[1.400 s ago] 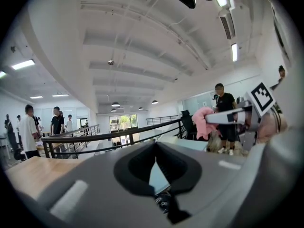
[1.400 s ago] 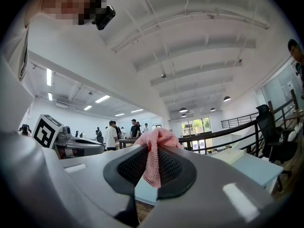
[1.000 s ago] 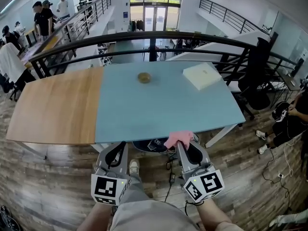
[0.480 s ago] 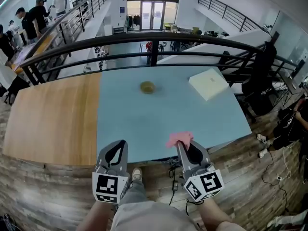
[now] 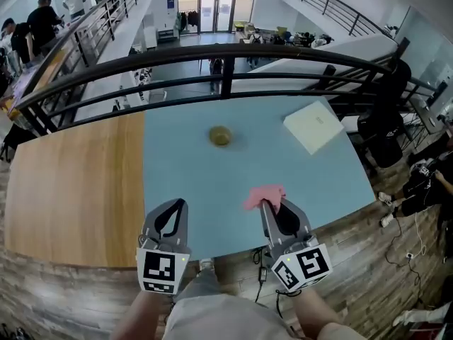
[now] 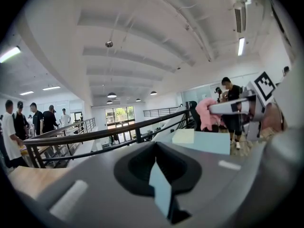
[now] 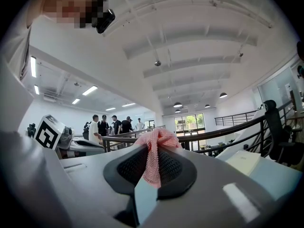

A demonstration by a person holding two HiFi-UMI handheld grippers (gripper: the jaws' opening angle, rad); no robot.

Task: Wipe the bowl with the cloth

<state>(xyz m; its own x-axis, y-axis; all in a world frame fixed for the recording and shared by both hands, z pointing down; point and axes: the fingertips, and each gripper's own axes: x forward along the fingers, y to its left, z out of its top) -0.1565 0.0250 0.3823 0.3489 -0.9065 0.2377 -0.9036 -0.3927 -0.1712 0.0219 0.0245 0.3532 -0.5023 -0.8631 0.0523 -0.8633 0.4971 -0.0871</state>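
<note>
Your left tongs (image 5: 175,205) are closed with nothing between them. Their tips hover over the near edge of the blue part of the tabletop (image 5: 184,168). Your right tongs (image 5: 267,205) are clamped on the pink cloth (image 5: 263,195). The right gripper view shows the knit fabric pinched in the seam where the jaws meet, with the rest bunched up above the tips. From the head view, the cloth sits at the very front of the right tongs, over the near right area of the blue surface.

The bowl (image 5: 220,136), small and olive-brown, sits on the blue surface farther out, toward the far edge. It lies roughly on a line that runs out between your two tongs, and is well apart from both. The cloth is not touching it.

A pale flat box (image 5: 316,126) lies near the far right corner, apart from the bowl. The wooden section (image 5: 71,183) of the tabletop lies to the left of your left tongs. A black railing (image 5: 226,54) runs just beyond the far edge.
</note>
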